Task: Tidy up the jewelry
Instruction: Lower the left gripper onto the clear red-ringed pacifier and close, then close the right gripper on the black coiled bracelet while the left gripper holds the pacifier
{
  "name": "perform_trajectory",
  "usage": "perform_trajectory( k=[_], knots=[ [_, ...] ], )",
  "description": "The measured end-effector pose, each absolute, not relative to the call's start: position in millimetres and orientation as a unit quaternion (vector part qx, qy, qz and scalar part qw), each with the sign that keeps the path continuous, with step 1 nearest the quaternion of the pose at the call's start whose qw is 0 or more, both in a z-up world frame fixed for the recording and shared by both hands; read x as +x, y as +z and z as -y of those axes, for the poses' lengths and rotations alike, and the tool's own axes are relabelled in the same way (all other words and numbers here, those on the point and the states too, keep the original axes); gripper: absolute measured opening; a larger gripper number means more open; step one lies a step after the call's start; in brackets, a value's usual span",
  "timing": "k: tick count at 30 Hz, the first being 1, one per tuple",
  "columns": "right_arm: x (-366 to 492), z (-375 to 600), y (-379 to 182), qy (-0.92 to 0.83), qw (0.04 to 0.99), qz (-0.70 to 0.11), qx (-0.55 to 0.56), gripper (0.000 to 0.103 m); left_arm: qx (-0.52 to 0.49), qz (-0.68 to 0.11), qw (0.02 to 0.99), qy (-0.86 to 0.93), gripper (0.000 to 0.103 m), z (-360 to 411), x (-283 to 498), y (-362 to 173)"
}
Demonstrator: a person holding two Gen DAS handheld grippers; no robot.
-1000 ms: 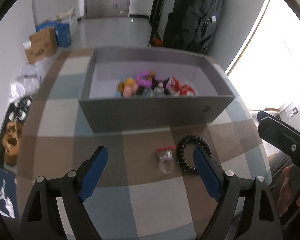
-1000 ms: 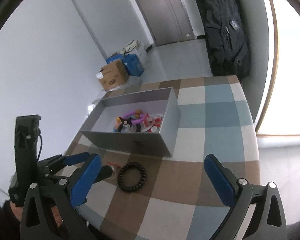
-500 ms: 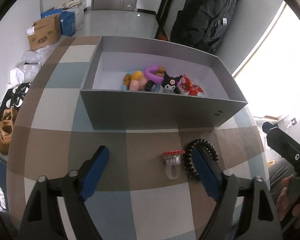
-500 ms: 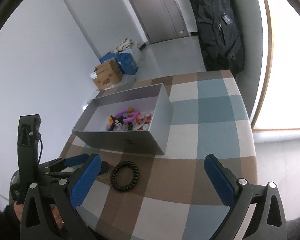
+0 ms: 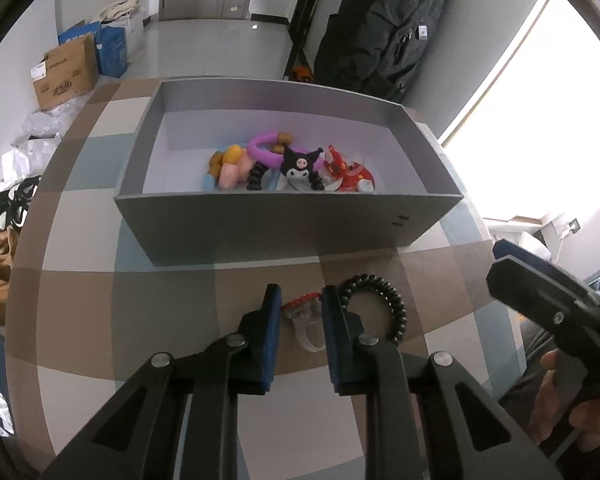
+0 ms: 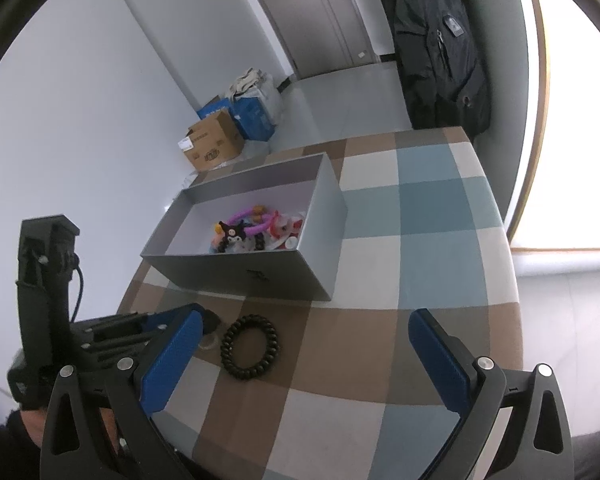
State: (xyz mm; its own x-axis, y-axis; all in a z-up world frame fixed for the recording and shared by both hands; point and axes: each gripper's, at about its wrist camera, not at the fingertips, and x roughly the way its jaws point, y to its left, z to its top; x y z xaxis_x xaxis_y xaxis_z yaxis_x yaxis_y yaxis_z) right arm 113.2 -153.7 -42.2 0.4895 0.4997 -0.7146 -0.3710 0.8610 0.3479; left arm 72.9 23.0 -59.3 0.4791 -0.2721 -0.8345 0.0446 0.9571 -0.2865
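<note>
A clear ring with a red top [image 5: 306, 330] lies on the checked table in front of the grey box [image 5: 284, 224]. My left gripper [image 5: 300, 300] points down at it. Its jaws are closing, with the ring between the blue pads and both pads touching it. A black coil hair tie [image 5: 394, 300] lies just right of the ring, apart from the pads. My right gripper [image 6: 304, 320] hovers open over the table near the coil tie [image 6: 246, 371] with nothing between its fingers. The box [image 6: 240, 272] holds a purple hoop [image 5: 262, 148], a black-and-white character charm [image 5: 298, 166] and red pieces [image 5: 348, 174].
The table's curved edge runs close below both grippers. A hand [image 5: 560, 400] holds the right gripper at the far right of the left wrist view. On the floor beyond stand a cardboard box [image 6: 214, 146] and blue bags [image 6: 254, 116]. A dark coat [image 5: 384, 28] hangs behind the table.
The left jaws went from wide apart to closed in on the clear ring. The left view now sits a little nearer the ring. The right gripper stayed open and barely moved.
</note>
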Motion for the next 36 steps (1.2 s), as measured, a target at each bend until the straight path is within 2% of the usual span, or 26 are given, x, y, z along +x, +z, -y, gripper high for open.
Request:
perform_trajectory(
  k=[28,36],
  knots=[
    [107,125,-65,0.281,0.836,-0.469,0.05,0.103,-0.25,-0.437,0.858,-0.101,0.015,-71,72,-27],
    [98,87,-69,0.291,0.842,-0.453,-0.028,0.103,-0.264,-0.429,0.858,-0.1,0.015,-82,70,-25]
  ],
)
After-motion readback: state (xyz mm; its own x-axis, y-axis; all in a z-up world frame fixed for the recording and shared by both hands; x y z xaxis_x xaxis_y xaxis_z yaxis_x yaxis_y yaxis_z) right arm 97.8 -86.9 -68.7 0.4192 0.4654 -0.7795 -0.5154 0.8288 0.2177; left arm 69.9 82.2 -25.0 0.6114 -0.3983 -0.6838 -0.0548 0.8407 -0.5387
